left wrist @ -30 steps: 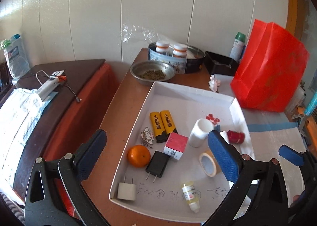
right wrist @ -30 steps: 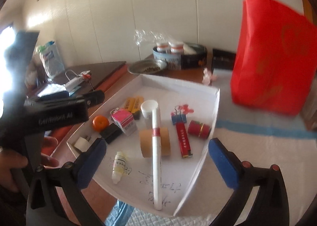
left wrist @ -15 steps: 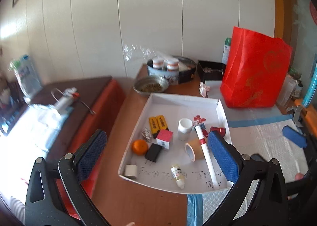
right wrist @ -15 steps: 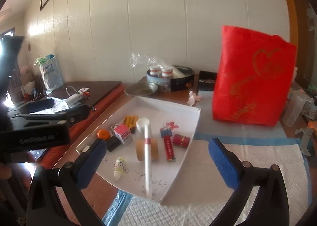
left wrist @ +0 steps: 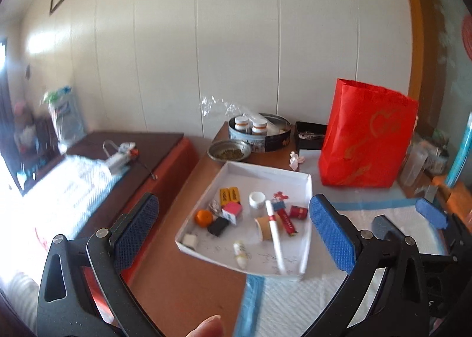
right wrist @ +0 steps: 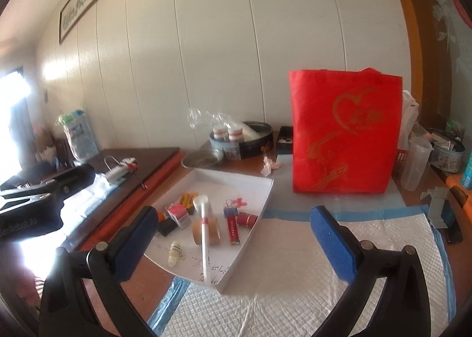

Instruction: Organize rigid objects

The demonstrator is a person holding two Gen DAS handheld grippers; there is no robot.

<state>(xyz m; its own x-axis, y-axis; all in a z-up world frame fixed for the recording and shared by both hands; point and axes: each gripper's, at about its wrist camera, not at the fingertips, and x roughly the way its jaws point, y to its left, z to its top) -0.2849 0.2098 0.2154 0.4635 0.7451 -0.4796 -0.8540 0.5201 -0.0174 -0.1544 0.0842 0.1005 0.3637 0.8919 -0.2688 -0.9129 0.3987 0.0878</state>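
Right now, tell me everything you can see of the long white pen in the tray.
The white pen is a slim, plastic-looking white stick with a red band part-way along its length. It lies flat in the white tray, running from near the white bottle cap toward the tray's near edge. Its middle rests across the roll of brown tape, which props it slightly. Neither gripper touches it; both are held back, open and empty.

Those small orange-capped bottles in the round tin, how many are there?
2, side by side in the round dark tin: orange-capped bottle on the left, second bottle beside it. More may be hidden.
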